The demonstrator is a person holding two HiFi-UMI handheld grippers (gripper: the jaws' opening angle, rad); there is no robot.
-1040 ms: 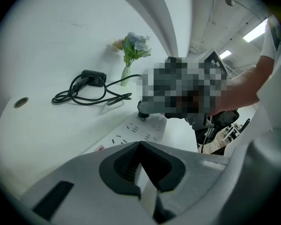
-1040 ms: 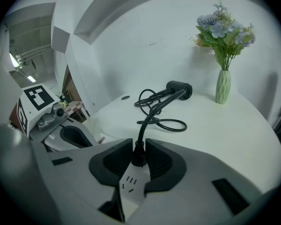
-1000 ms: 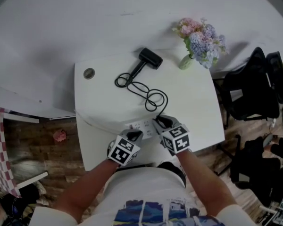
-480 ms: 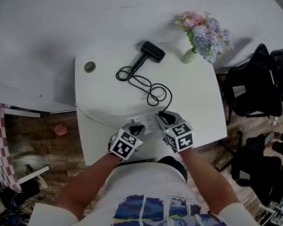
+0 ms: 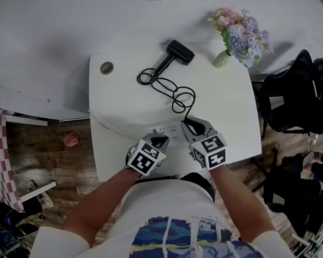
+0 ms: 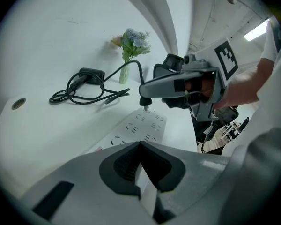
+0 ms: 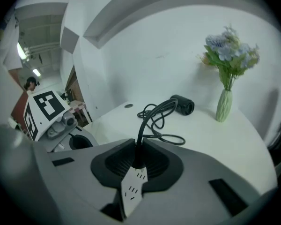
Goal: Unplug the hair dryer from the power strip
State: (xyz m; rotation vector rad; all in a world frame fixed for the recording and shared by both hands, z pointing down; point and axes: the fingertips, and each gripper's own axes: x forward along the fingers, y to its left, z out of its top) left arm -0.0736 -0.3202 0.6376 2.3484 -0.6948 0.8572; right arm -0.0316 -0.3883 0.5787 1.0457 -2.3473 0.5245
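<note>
The plug [image 6: 144, 101] is clenched between the jaws of the right tongs [image 7: 136, 157], just above the far end of the power strip [image 6: 143, 124]. A metal prong shows bare under the plug, with its tip right at the strip's top face. Whether it is fully clear of the slot cannot be told. From the plug, the black cord [image 5: 175, 94] rises out of the right tongs' jaws. It runs away from them in loose loops across the white table [image 5: 118, 109] to the hair dryer [image 5: 179, 52]. The hair dryer lies on its side well beyond both tongs, near the table's far edge.

The power strip lies flat on the table beneath both tongs. The left tongs [image 6: 140, 146] sit at its other end, just beside the right tongs. Their jaws are clenched tip to tip with nothing between them, and the tips are down at the strip. Whether they press on it cannot be told.

Beyond the right tongs and off to their right, a small green vase [image 5: 222, 59] of pink and blue flowers stands at the table's far corner. Well beyond the left tongs, a round hole cover [image 5: 106, 67] sits in the opposite far corner. A black chair [image 5: 288, 104] stands off the table, to the right of the right tongs.
</note>
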